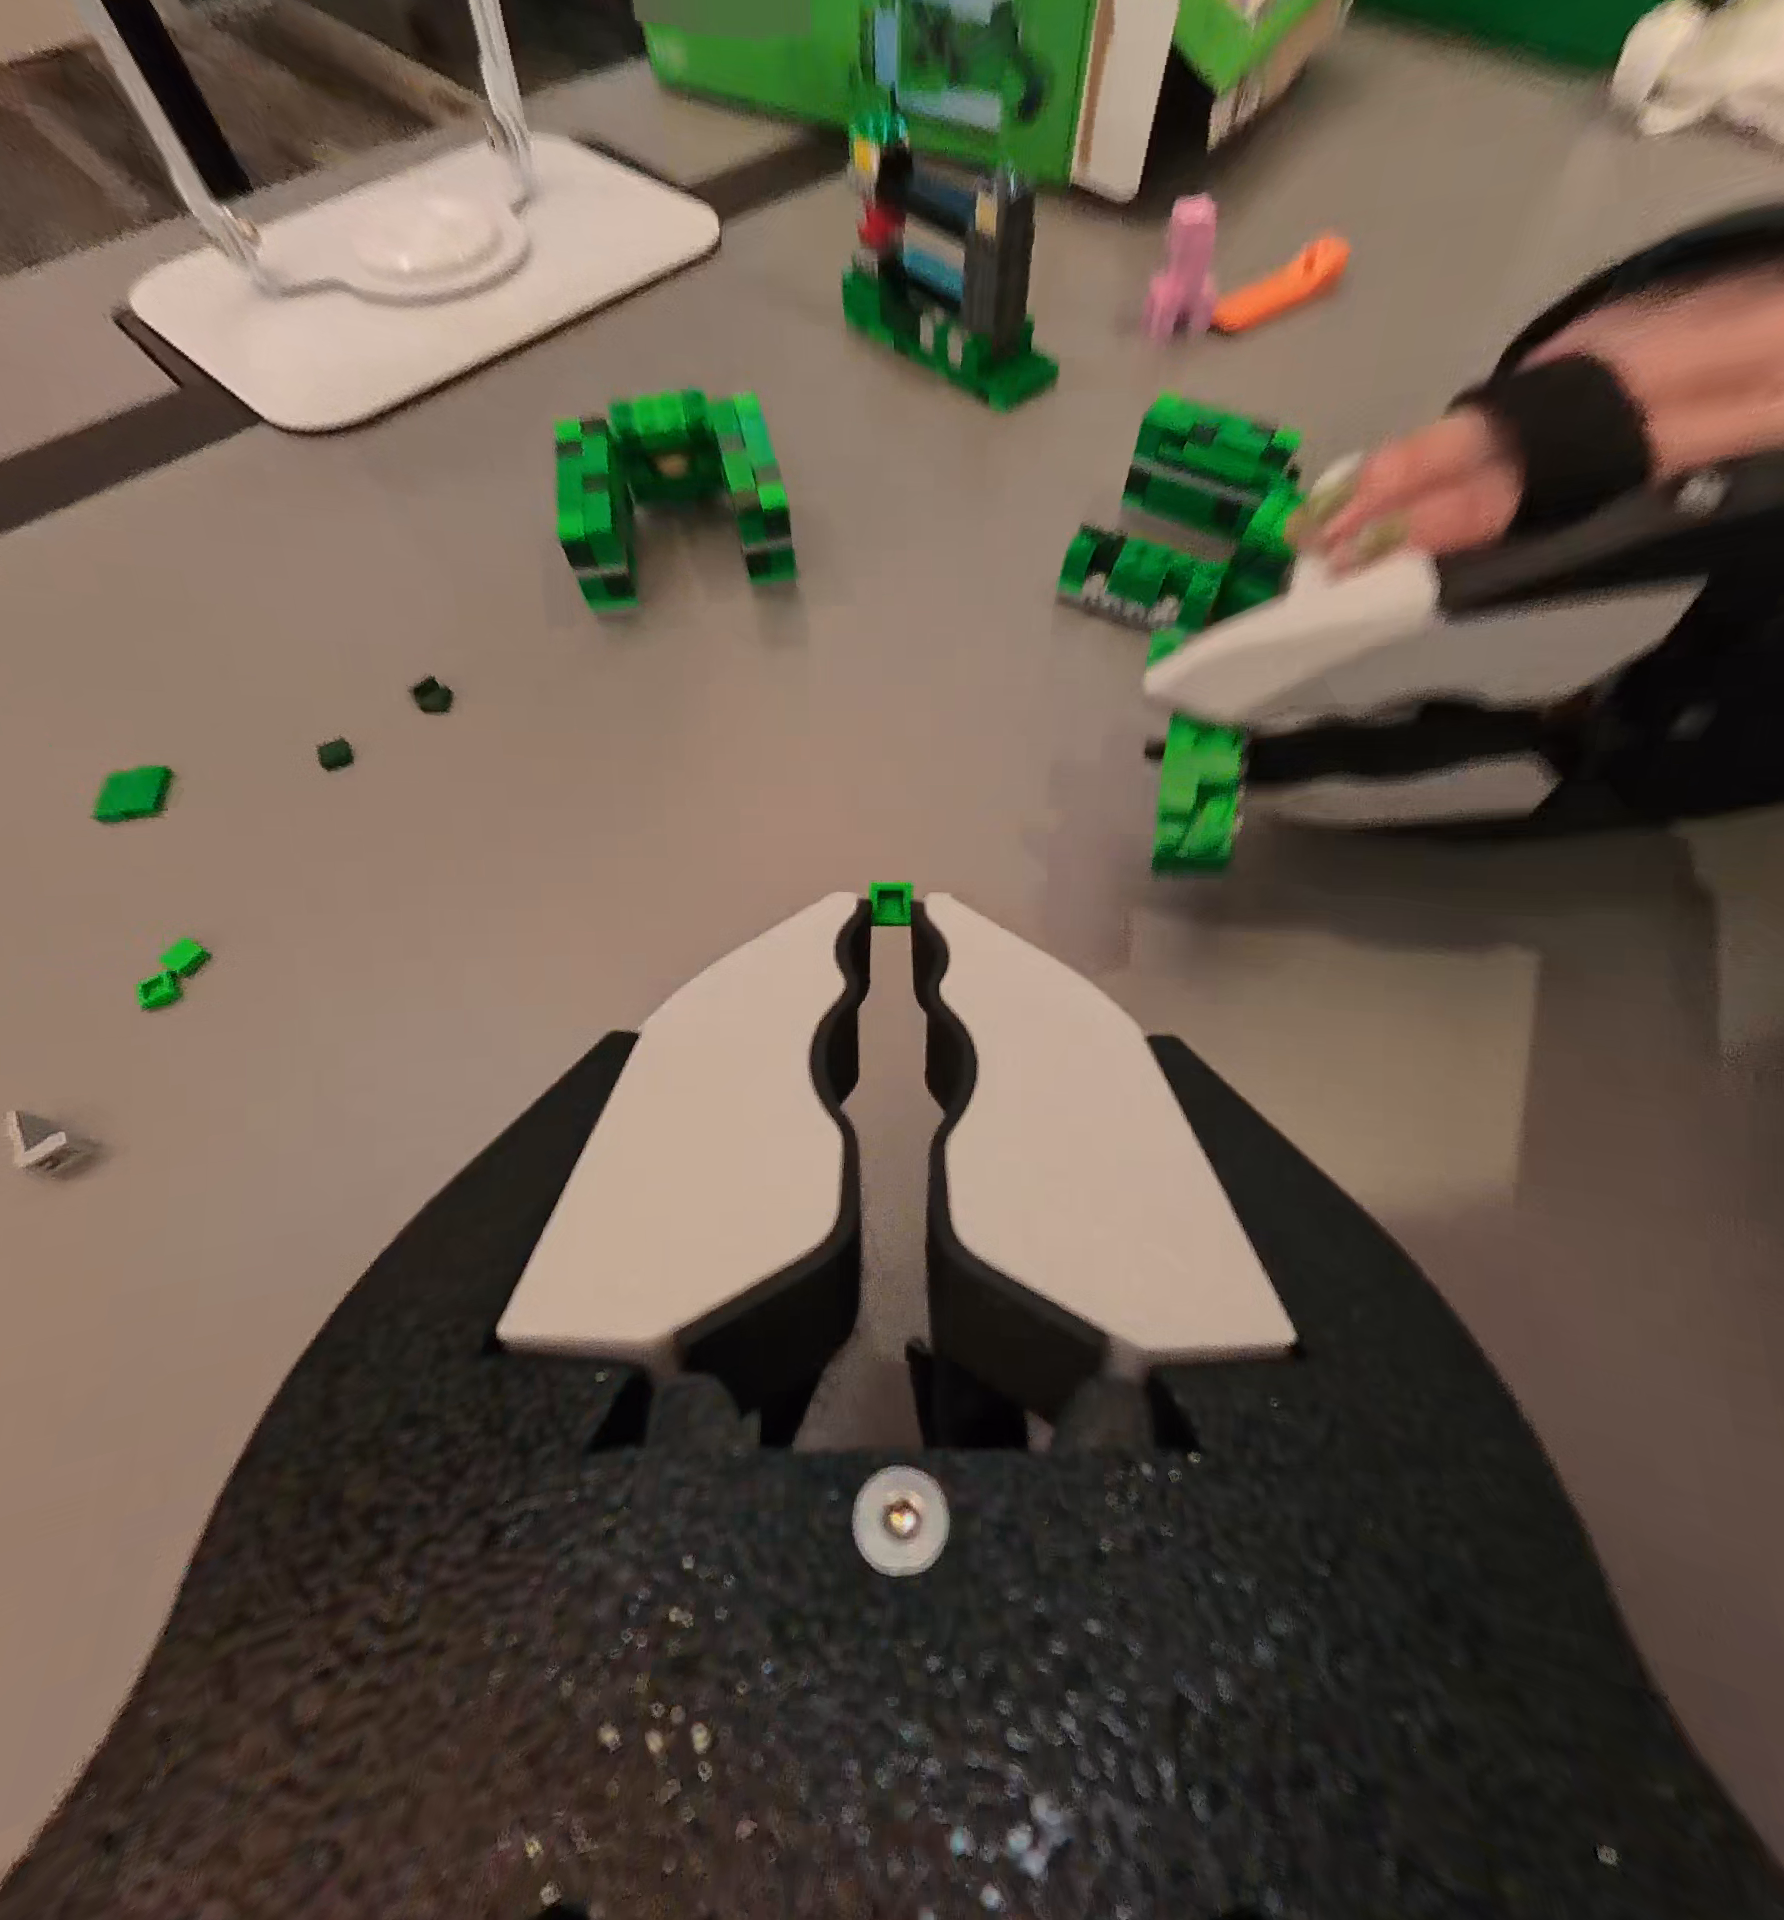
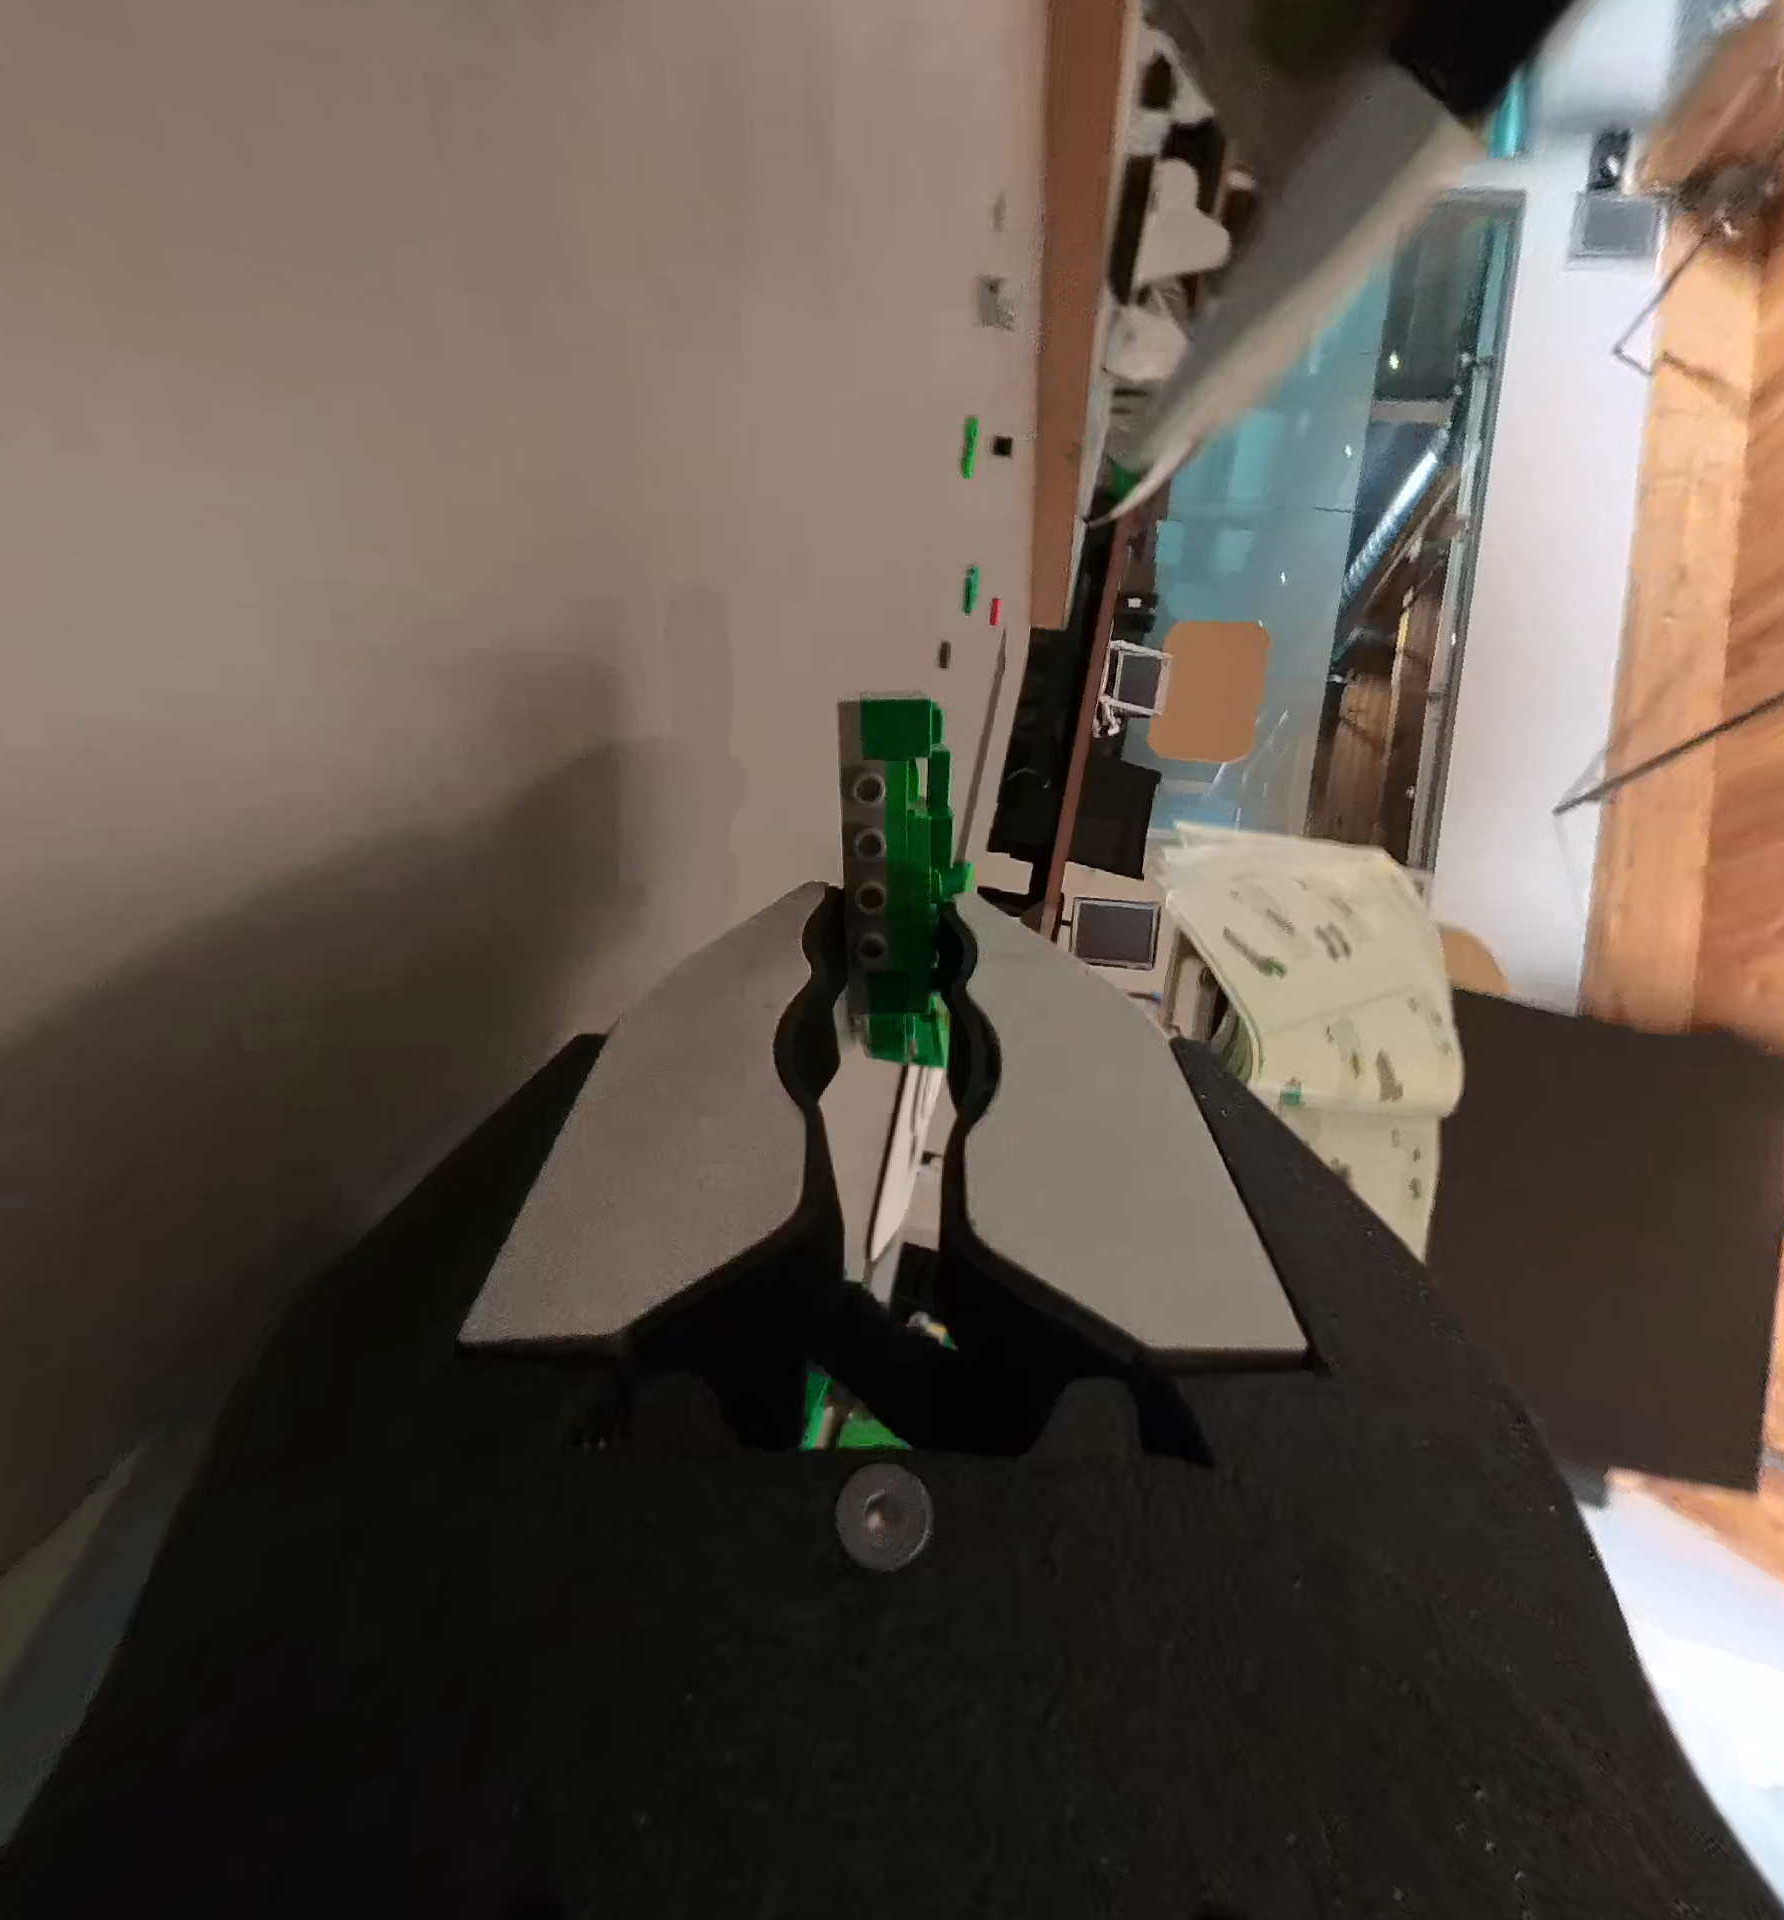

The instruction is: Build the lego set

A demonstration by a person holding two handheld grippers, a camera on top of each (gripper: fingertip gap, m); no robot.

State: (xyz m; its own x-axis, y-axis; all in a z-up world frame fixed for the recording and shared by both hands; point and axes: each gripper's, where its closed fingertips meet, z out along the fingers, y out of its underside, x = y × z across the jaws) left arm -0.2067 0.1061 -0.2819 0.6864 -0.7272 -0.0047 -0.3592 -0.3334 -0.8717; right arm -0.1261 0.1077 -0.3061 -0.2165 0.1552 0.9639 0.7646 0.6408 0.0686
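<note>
My left gripper [image 1: 890,902] is shut on a tiny green lego piece [image 1: 890,900], held at its fingertips above the grey table [image 1: 971,675]. My right gripper [image 2: 893,914] is rolled on its side and shut on a green and grey lego arm piece [image 2: 893,873] with a row of round holes. The right gripper also shows in the left wrist view [image 1: 1194,717], blurred, at the right, holding that green piece [image 1: 1197,795]. A green lego body [image 1: 1179,509] sits behind it. A green legged build [image 1: 675,483] stands at centre left.
A tall lego build [image 1: 945,270], a pink figure [image 1: 1184,270] and an orange tool [image 1: 1283,283] stand farther back before green boxes [image 1: 867,62]. Loose green bits [image 1: 135,795] and grey bits [image 1: 46,1143] lie left. A white stand base [image 1: 431,281] is far left. An instruction booklet [image 2: 1314,997] shows in the right wrist view. Across from one pair of fingers to the other is roughly 9 cm.
</note>
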